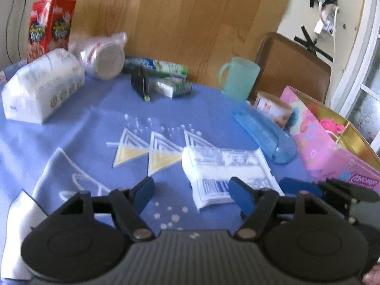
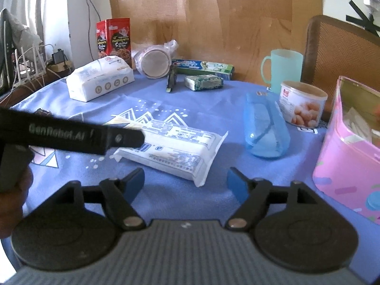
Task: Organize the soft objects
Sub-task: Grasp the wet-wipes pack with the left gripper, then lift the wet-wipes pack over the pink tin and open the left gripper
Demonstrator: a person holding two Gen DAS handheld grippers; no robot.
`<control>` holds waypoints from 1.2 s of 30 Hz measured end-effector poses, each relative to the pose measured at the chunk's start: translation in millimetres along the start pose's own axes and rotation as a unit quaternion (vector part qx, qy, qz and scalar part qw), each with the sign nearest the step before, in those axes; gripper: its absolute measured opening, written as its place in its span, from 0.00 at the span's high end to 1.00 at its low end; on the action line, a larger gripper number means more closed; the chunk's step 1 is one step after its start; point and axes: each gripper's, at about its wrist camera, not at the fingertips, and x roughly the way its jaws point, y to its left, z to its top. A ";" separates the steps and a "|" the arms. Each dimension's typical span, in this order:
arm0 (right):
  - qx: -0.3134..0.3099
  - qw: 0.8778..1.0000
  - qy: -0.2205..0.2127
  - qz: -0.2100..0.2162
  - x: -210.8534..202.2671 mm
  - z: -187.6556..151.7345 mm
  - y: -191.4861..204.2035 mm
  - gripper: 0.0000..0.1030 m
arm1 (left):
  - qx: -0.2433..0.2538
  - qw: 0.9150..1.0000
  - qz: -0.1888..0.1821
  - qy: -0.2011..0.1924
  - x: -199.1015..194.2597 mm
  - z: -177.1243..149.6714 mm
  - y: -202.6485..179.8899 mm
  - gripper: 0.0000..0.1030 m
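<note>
Wooden panel (image 2: 213, 19), brown chair (image 2: 342, 54)

Pink bag (image 2: 342, 156) cut off at right edge, inside not clear. Text on white pack (image 2: 175, 147) too blurry to read. Left gripper's arm hides pack's left end.

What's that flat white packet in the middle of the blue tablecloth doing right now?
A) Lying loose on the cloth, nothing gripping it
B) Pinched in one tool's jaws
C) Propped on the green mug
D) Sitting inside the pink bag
A: the white packet lies flat on the blue tablecloth, ahead of both sets of open jaws.
</note>
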 end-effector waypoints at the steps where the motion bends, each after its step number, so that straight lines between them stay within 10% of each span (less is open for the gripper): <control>1: -0.003 1.000 0.000 -0.001 0.8 0.1 1.0 0.24 | 0.012 1.000 -0.002 -0.002 0.9 -2.3 -3.8 0.37; 4: -0.026 1.000 -0.005 -0.002 -1.1 -0.9 9.4 0.51 | 0.024 0.999 -0.040 0.006 1.8 -4.7 -15.6 0.61; 16: -0.014 0.991 -0.108 -0.074 -52.7 -3.2 -9.8 0.65 | 0.114 0.991 -0.043 -0.052 -23.9 14.1 -88.9 0.64; 20: 0.015 0.985 -0.150 -0.087 -77.1 -2.1 -27.2 0.89 | 0.162 0.981 -0.082 -0.069 -32.7 25.4 -134.6 0.74; 26: 0.048 0.991 -0.119 -0.033 -83.7 -8.4 -57.7 0.85 | 0.158 0.980 -0.078 -0.089 -50.5 39.4 -134.9 0.59; 30: 0.049 0.995 -0.083 -0.012 -74.4 -21.1 -59.2 0.38 | 0.084 0.994 -0.034 -0.059 -37.9 57.4 -84.5 0.41; 36: 0.059 0.996 -0.065 -0.004 -59.8 -15.9 -52.7 0.32 | 0.024 0.999 -0.031 -0.027 -8.7 76.7 -43.6 0.22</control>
